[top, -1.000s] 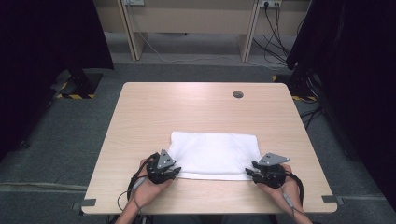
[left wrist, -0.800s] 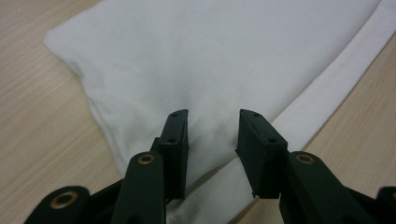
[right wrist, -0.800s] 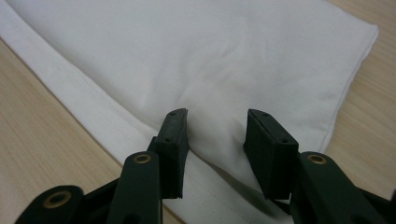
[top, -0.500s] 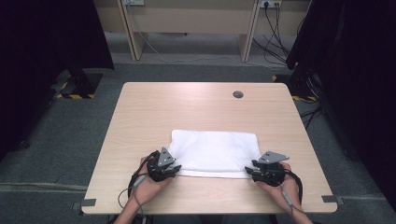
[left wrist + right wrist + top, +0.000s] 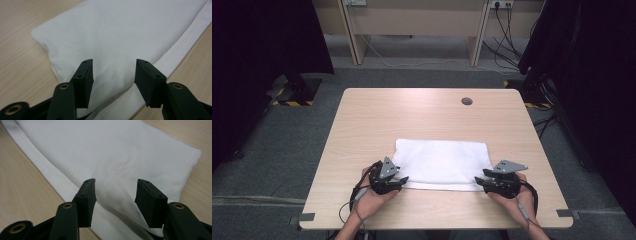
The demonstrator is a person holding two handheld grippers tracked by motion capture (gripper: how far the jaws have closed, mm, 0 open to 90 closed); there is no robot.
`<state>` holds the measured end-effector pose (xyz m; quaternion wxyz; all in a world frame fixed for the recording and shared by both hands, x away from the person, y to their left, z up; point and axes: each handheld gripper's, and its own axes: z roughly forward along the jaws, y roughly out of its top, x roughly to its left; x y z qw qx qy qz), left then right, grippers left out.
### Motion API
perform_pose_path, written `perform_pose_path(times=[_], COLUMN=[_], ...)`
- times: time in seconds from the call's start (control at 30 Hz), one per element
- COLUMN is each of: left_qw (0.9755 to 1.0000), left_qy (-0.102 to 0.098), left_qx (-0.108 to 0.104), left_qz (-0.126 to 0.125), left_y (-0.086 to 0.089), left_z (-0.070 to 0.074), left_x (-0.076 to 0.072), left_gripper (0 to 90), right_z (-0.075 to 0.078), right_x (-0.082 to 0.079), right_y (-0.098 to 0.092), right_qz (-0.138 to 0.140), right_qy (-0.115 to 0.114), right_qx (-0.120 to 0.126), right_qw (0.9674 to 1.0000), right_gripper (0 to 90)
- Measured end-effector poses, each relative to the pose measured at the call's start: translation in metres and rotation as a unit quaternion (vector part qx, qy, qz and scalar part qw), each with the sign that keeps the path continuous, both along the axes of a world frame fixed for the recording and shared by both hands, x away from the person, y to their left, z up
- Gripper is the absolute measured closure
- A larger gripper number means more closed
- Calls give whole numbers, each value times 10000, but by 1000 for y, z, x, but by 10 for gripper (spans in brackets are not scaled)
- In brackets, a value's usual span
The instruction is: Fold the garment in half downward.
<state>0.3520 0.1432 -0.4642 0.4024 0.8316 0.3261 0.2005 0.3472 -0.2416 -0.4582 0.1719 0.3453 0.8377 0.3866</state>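
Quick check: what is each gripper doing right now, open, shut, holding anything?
Left gripper: open, jaws have just been opening, over the white cloth, not pinching it.
Right gripper: open, jaws have just been opening, cloth's corner beneath, not held.

You have no text, label, brand, number or sign to read here. The folded white cloth is plain, with no tag or print on the surface you can see, and the wooden table carries no marking either. The yellow-and-black striped strips on the floor by the table's far corners are hazard stripes without lettering.
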Motion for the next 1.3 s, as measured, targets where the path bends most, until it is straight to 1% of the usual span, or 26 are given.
perform_pose_path(times=[0.03,0.07,0.1,0.13,0.17,0.2,0.23,0.27,0.3,0.33,0.37,0.4,0.43,0.47,0.5,0.53,0.6,0.73,0.8,0.97,1.1,1.3], left_qw=[10000,10000,9998,9998,9998,9996,9996,9996,9993,9993,9990,9990,9990,9988,9988,9986,9986,9977,9971,9964,9963,9965], left_qy=[-31,-31,-35,-35,-35,-7,-7,-7,48,48,28,28,28,12,12,-22,-22,-87,-119,-147,-164,-197], left_qx=[-67,-67,-184,-184,-184,-271,-271,-271,-370,-370,-428,-428,-428,-470,-470,-526,-526,-650,-707,-732,-727,-710], left_qz=[9,9,25,25,25,53,53,53,92,92,108,108,108,104,104,102,102,180,262,402,435,398], left_y=[-1,-1,-2,-2,-2,-2,-2,-2,-2,-2,-2,-2,-2,-2,-2,1,1,13,20,31,33,30], left_z=[4,4,7,7,7,9,9,9,12,12,15,15,15,17,17,20,20,25,26,28,30,32], left_x=[-1,-1,-1,-1,-1,0,0,0,1,1,1,1,1,1,1,0,0,-3,-6,-8,-8,-8], left_gripper=[428,401,401,352,352,352,315,315,315,278,278,249,249,249,232,232,222,216,216,215,215,215], right_z=[0,0,0,0,0,0,0,2,2,2,5,5,7,7,7,9,10,12,13,15,17,18], right_x=[0,0,-3,-3,-5,-5,-5,-5,-5,-5,-5,-5,-4,-4,-4,-3,-3,-4,-4,-4,-5,-7], right_y=[0,0,5,5,10,10,10,14,14,14,18,18,22,22,22,24,23,19,16,10,6,3], right_qz=[0,0,121,121,211,211,211,279,279,279,361,361,427,427,427,471,454,396,377,303,261,219], right_qy=[0,0,16,16,37,37,37,67,67,67,130,130,130,130,130,165,159,153,135,116,100,71], right_qx=[0,0,37,37,88,88,88,181,181,181,306,306,421,421,421,517,557,616,615,628,638,644], right_qw=[10000,10000,9999,9999,9997,9997,9997,9994,9994,9994,9988,9988,9981,9981,9981,9974,9973,9972,9973,9975,9976,9977], right_gripper=[464,464,442,442,442,404,404,404,341,341,297,297,297,270,270,255,255,229,226,216,207,207])
